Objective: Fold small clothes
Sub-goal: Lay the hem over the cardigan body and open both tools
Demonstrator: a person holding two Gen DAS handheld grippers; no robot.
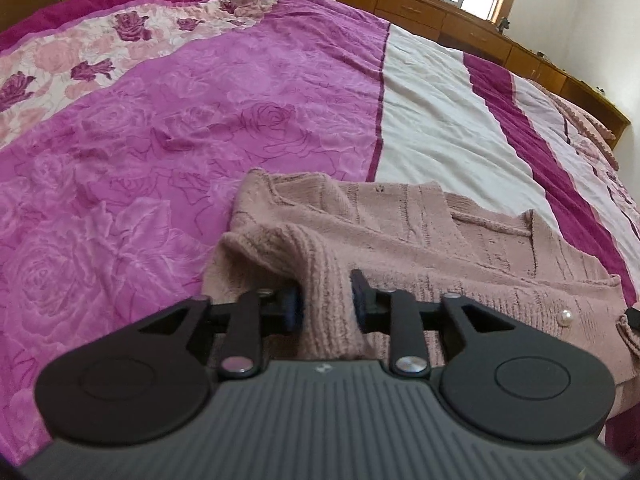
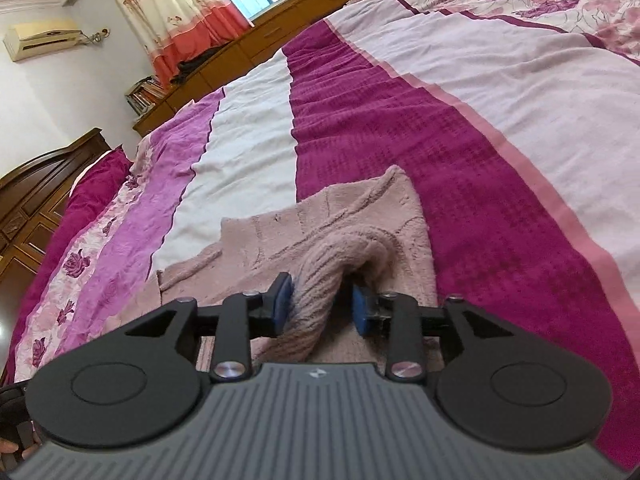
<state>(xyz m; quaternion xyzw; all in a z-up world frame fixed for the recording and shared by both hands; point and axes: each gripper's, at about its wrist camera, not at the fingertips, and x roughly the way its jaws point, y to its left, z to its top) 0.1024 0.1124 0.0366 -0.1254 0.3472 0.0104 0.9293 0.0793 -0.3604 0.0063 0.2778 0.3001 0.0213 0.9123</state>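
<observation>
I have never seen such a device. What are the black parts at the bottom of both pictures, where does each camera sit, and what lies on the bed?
Each black part is a hand-held two-finger gripper; a person carries one in each hand. A camera on each looks forward along its fingers. One picture comes from the left gripper, the other from the right gripper. On the bedspread lies a pink knitted cardigan with a pearl button. A ribbed cuff lies between the left jaws and a second cuff between the right; both pairs stand parted, seemingly not pinching.
</observation>
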